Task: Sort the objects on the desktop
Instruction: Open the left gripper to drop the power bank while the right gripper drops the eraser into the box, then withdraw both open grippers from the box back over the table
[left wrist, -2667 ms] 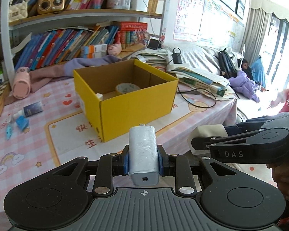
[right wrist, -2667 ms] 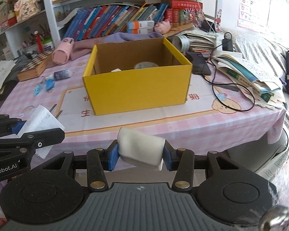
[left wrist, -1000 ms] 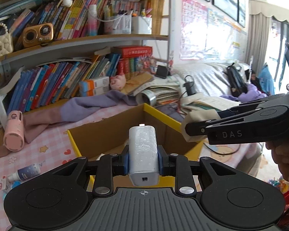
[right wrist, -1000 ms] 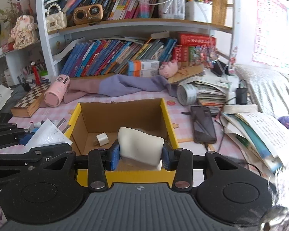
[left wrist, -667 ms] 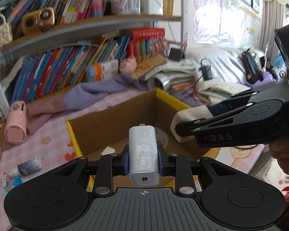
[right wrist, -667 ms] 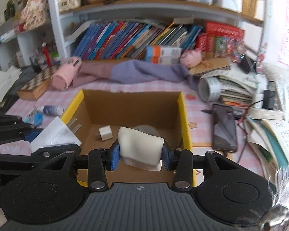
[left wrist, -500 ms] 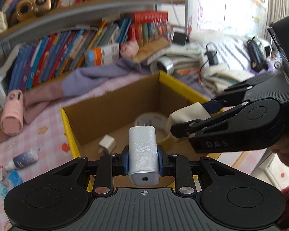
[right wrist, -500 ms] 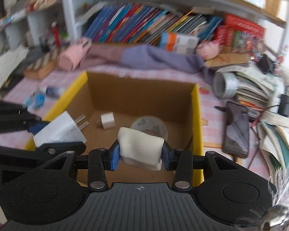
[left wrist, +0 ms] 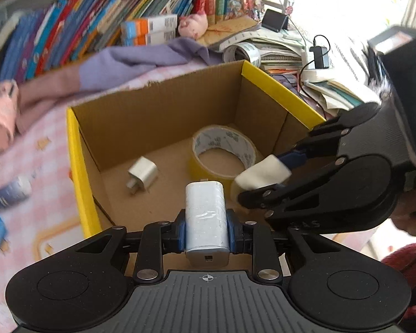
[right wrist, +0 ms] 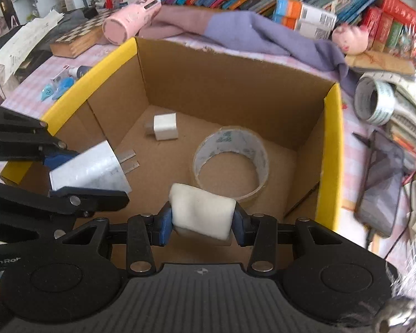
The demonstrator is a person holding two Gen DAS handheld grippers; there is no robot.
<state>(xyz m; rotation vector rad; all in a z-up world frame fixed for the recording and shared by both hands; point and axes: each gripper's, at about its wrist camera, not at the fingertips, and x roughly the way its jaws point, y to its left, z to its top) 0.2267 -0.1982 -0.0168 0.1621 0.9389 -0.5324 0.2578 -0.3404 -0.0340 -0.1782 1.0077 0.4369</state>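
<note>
Left wrist view: the left gripper point(left wrist: 205, 223) pinches a white charger point(left wrist: 205, 216) between its blue pads, low in the middle of the frame. It hangs over the open yellow box point(left wrist: 75, 149). On the box floor lie a small plug point(left wrist: 142, 172), left of centre, and a tape roll point(left wrist: 223, 149), in the centre. From the right edge the right gripper point(left wrist: 259, 179) reaches in, clamped on a pale eraser point(left wrist: 260, 174), just over the near edge of the roll. On its black body the letters "SAS" can be read, upside down.

The step in hand, I judge, is the drop into the box – both things are above it, neither is released. The next move calls for opening each jaw over a free part of the floor, so that nothing lands on the roll or the plug.

Right wrist view: the eraser point(right wrist: 202, 212) sits low in the centre, pressed between the jaws, with the roll point(right wrist: 231, 163) behind it. At the left edge the left gripper point(right wrist: 77, 177) holds the charger point(right wrist: 88, 170), its two prongs pointing into the box point(right wrist: 332, 144). The plug point(right wrist: 163, 126) lies in the upper middle, near the back wall. On the left gripper's body I read "GenRo", cut by the frame edge. A phone point(right wrist: 382, 183) lies at right outside the box – its screen is dark.
</note>
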